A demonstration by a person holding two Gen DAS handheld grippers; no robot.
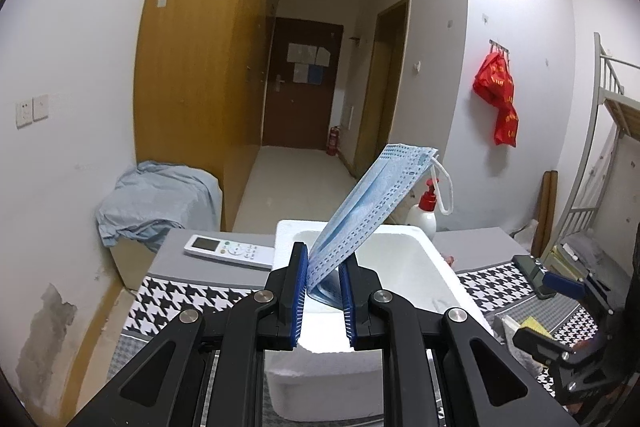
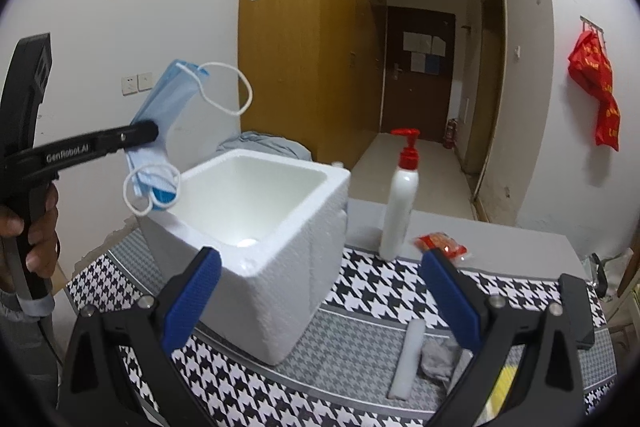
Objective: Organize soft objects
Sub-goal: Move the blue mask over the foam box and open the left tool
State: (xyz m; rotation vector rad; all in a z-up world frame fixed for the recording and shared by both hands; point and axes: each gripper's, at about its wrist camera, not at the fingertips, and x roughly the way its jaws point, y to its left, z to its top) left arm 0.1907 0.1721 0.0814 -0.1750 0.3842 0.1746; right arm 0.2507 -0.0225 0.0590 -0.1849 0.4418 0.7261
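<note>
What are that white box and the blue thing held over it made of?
The white box looks like foam, probably polystyrene: thick walls, a matte beaded surface, crumbly edges. The blue mask in the left gripper seems a thin non-woven fabric: pleated, dotted seams along its edges, with white stretchy-looking ear loops.

- We read one legible marking: "GenRobot.AI" in white letters on the black arm of the left gripper (image 2: 154, 131), left of the white foam box (image 2: 256, 247).
- The red bag (image 2: 598, 95) on the wall, right of that box, bears yellow characters; we cannot read them.
- Papers on the door (image 2: 424, 51) behind the box: illegible.
</note>
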